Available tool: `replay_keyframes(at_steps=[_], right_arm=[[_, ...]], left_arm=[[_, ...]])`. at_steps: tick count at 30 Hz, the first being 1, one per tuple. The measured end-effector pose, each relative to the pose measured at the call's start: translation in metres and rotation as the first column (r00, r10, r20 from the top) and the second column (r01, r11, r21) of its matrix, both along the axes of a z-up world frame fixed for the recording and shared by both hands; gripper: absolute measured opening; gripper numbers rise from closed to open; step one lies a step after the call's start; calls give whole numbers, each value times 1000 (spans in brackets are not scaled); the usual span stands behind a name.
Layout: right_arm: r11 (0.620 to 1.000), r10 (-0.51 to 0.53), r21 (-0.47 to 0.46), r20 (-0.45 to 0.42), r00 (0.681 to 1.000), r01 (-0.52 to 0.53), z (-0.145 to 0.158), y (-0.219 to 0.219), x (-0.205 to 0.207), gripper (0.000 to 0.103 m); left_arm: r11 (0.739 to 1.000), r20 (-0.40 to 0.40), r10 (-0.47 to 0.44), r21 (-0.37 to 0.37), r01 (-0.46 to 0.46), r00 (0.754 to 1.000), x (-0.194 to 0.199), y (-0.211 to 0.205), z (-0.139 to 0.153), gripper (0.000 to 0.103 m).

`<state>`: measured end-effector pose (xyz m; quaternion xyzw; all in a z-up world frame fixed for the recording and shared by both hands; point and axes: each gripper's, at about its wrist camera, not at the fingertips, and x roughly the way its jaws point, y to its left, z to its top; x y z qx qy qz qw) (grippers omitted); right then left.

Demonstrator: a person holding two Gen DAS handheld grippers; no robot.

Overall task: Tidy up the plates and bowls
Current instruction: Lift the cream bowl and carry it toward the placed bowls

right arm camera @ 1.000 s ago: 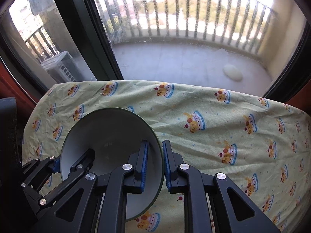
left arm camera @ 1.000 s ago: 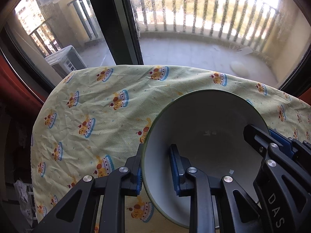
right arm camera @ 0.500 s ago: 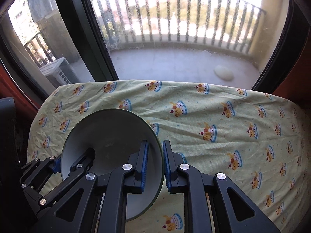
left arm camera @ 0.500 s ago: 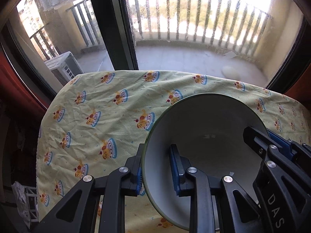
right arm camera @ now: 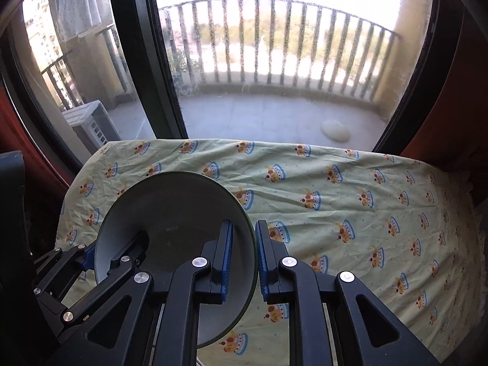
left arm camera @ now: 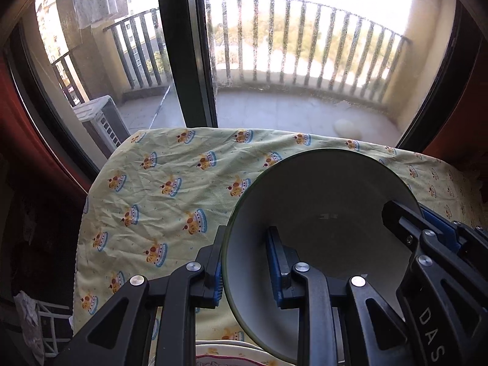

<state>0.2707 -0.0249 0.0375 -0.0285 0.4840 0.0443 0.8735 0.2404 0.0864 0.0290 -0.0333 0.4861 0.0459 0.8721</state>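
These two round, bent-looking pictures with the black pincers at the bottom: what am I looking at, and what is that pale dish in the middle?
No robot arm here: a person carries a two-finger gripper in each hand, and a wide-angle camera on each one looks forward along its fingers, which bends the picture.

One picture comes from the left gripper, the other from the right gripper. Both are clamped shut on opposite sides of one bowl, pale inside with a dark green rim, so each camera also sees the other gripper across the bowl.

Below lies a table under a yellow tablecloth printed with little cakes. At the bottom edge of the left view, part of a plate peeks out. Behind is a window onto a balcony with railings.
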Motion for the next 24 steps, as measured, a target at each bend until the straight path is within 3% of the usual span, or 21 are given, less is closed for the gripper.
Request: replay_keyframes(at_steps=[9, 17, 24], right_arm=[[998, -66, 23, 41, 997, 65, 25, 4, -50, 19], [986, -167, 15, 45, 985, 166, 33, -10, -95, 19], [980, -201, 16, 32, 979, 200, 31, -31, -127, 19]], left_arm=[[996, 39, -85, 19, 84, 996, -38, 1, 20, 23], [982, 26, -189, 6, 189, 982, -66, -18, 19, 24], [976, 4, -217, -1, 217, 976, -89, -39, 14, 24]])
